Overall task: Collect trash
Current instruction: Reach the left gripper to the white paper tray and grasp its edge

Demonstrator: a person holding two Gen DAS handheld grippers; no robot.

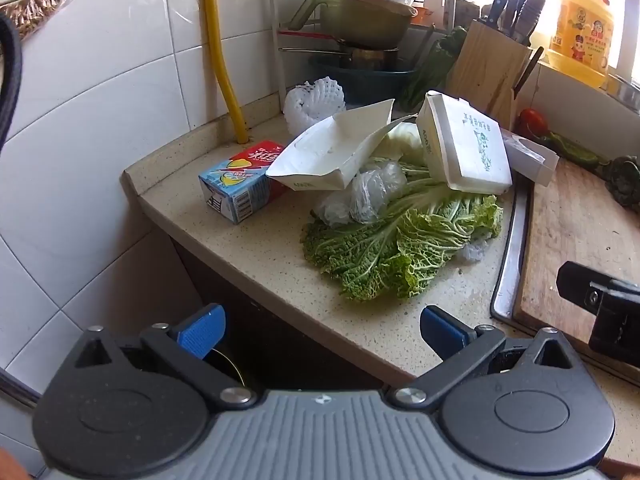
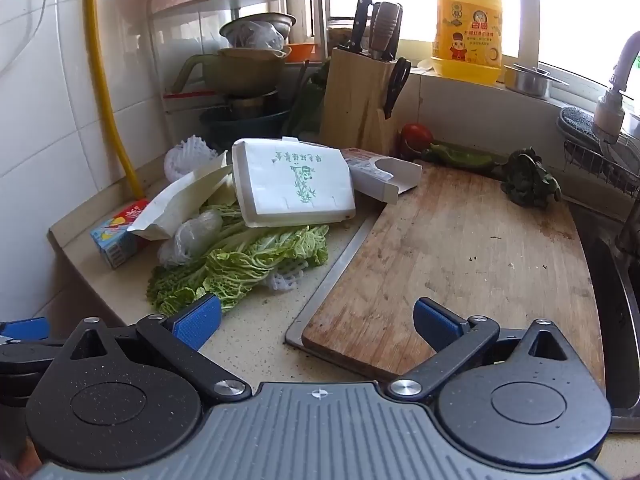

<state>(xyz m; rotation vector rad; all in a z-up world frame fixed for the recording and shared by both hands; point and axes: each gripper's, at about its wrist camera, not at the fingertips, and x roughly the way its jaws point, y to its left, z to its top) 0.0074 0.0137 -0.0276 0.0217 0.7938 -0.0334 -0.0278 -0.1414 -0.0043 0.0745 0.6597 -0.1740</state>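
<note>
Left gripper (image 1: 322, 332): jaws spread full, nothing between the blue pads, hovering at the near edge of the desk (image 1: 256, 256) and tilted down toward the trash pile. Right gripper (image 2: 316, 322): likewise spread wide and empty, over the near corner of the wooden cutting board (image 2: 460, 256). Trash heaped toward the back left corner of the desk: cabbage leaves (image 1: 404, 248) flat on the surface, a crumpled plastic bag (image 1: 360, 196) resting on them, an opened white carton (image 1: 336, 156) tilted over the bag, a white foam box (image 1: 468, 148) leaning on the leaves, a small drink carton (image 1: 244, 184) just beside the white carton, a white foam net (image 1: 314, 98) behind, a flattened small box (image 2: 384, 178) partly under the foam box. Risks, judged from this layout: stacked items leaning on one another, so pulling a lower piece first likely to topple the foam box or white carton toward the steel sink rim (image 1: 512, 248). Limp leaves likely to slip or tear under a pinch near the tip; partial pickup probable. Thin bag likely to slide between pads. Drink carton close to the desk's left edge; a sideways nudge could push it off. Foam box wide, so an off-centre grip could crack it or let it pivot. Knife block (image 2: 356, 96) and stacked pots (image 2: 244, 76) near behind; overreach could strike them. Grippers close together; crossing paths could collide.
</note>
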